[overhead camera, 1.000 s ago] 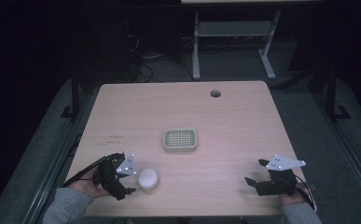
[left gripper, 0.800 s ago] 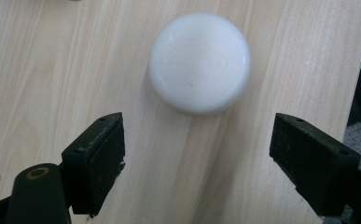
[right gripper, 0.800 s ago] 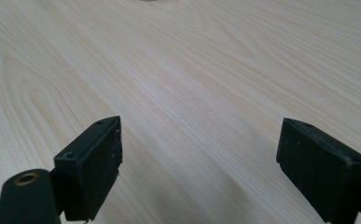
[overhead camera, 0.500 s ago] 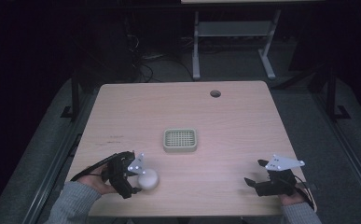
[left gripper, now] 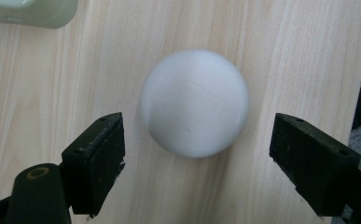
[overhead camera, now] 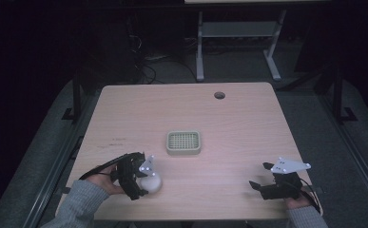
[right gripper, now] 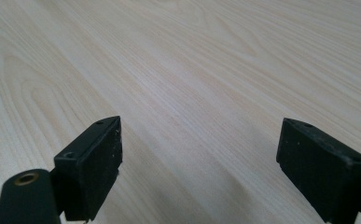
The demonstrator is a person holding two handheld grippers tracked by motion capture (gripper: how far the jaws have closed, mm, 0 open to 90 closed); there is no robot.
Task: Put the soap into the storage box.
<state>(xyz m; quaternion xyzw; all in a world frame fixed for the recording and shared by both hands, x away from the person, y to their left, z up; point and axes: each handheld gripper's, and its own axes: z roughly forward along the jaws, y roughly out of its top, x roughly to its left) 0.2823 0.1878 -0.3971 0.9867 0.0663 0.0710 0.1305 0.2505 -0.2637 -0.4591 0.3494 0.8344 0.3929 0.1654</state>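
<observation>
The left gripper [overhead camera: 142,180] points down over the table [overhead camera: 248,123], forearm angled in from the near-left corner. Its jaws stand wide apart, gripping nothing; the white ball [left gripper: 194,102] lies between and just ahead of them, touching neither. The right gripper [overhead camera: 262,184] rests low, jaws wide apart over bare wood.

In your high view, the left gripper [overhead camera: 141,183] covers part of the white ball [overhead camera: 150,182], so you cannot tell whether the jaws touch it. The left gripper view cuts the green tray [left gripper: 29,10] off at its top edge. The ball's [left gripper: 194,102] outline is slightly blurred there. The person's hands are cropped by the bottom edge.
</observation>
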